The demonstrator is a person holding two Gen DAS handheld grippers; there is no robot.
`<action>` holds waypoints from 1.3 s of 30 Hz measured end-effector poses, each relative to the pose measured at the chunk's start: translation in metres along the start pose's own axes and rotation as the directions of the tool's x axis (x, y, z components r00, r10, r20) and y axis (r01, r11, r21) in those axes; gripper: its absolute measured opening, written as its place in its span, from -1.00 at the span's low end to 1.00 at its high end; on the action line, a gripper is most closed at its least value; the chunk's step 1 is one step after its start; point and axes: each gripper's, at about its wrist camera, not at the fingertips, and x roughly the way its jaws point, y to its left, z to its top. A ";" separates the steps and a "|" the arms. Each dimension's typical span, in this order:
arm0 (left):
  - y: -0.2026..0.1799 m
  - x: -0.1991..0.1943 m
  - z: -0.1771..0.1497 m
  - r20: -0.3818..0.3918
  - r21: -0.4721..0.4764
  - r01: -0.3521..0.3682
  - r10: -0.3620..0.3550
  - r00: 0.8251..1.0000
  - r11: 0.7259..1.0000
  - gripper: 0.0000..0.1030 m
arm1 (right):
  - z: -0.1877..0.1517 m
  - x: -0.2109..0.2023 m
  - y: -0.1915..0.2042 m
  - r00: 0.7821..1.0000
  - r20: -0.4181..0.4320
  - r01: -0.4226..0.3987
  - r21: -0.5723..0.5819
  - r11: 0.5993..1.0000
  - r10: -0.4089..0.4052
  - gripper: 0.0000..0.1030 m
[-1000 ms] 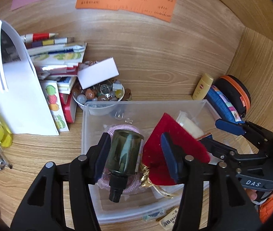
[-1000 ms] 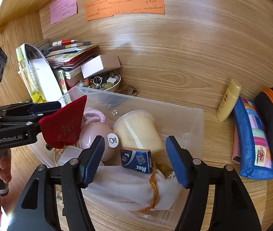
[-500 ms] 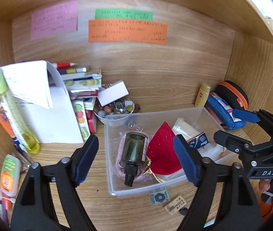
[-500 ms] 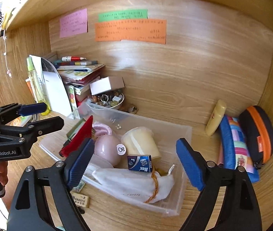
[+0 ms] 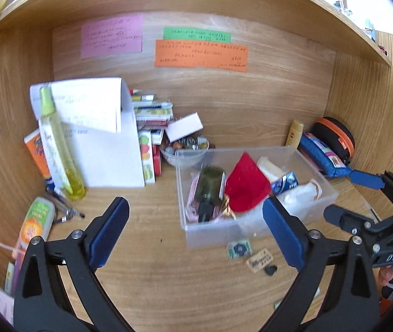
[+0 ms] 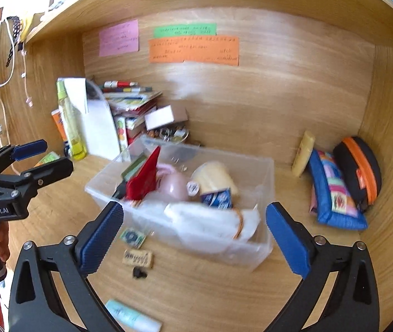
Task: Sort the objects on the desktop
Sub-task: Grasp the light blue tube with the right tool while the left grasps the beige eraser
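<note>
A clear plastic bin [image 5: 254,222] [image 6: 262,244] sits mid-desk. It holds a dark green bottle [image 5: 210,186], a red pouch [image 5: 244,186] [image 6: 145,177], a blue Max box [image 5: 285,182] [image 6: 217,197], a pink item [image 6: 175,186], a cream cup [image 6: 214,175] and a white bag [image 6: 204,220]. My left gripper [image 5: 193,233] is open and empty, pulled back in front of the bin. My right gripper [image 6: 193,236] is open and empty, in front of the bin.
Small tags [image 5: 239,249] [image 6: 138,257] lie on the desk before the bin. Books, papers and a yellow bottle [image 5: 59,146] stand left. A bead bowl [image 5: 185,149] sits behind the bin. A blue pouch [image 6: 332,191], black-orange case [image 6: 358,170] and yellow tube [image 6: 304,152] lie right.
Both grippers have pulled back away from the bin and opened wider. The dark green bottle, earlier between my left fingers, now lies in the bin.
</note>
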 end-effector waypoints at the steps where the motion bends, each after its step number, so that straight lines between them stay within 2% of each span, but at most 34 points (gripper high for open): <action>1: 0.000 -0.001 -0.005 -0.006 -0.001 -0.005 0.005 1.000 1.000 0.91 | -0.005 0.000 0.002 1.000 -0.009 -0.002 -0.002 1.000 0.002 0.99; 10: 0.005 0.006 -0.049 -0.103 -0.021 -0.012 0.010 0.995 1.000 0.91 | -0.068 0.004 0.028 0.994 -0.107 0.002 0.031 1.000 0.001 0.99; 19: 0.004 -0.001 -0.075 -0.132 -0.018 0.004 -0.006 0.991 1.000 0.91 | -0.111 0.008 0.057 0.987 -0.163 0.008 -0.003 1.000 -0.008 0.97; 22: 0.005 -0.002 -0.081 -0.138 -0.015 -0.002 0.000 0.990 1.000 0.91 | -0.117 0.013 0.064 0.985 -0.171 0.027 -0.017 1.000 -0.029 0.91; 25: 0.007 -0.002 -0.084 -0.145 -0.018 -0.005 0.002 0.989 1.000 0.91 | -0.122 0.016 0.069 0.984 -0.176 0.037 -0.024 0.999 -0.040 0.60; 27: 0.007 -0.001 -0.085 -0.148 -0.022 -0.004 0.001 0.989 1.000 0.91 | -0.125 0.017 0.068 0.984 -0.178 0.016 -0.006 1.000 -0.017 0.38; 32: 0.000 0.006 -0.085 -0.160 -0.028 0.017 -0.021 0.987 0.999 0.91 | -0.128 0.013 0.064 0.985 -0.175 0.008 0.013 1.000 -0.006 0.38; 39: -0.031 0.032 -0.083 -0.214 0.027 0.053 -0.046 0.976 0.998 0.91 | -0.126 0.002 0.044 0.986 -0.163 0.029 0.032 0.999 -0.023 0.38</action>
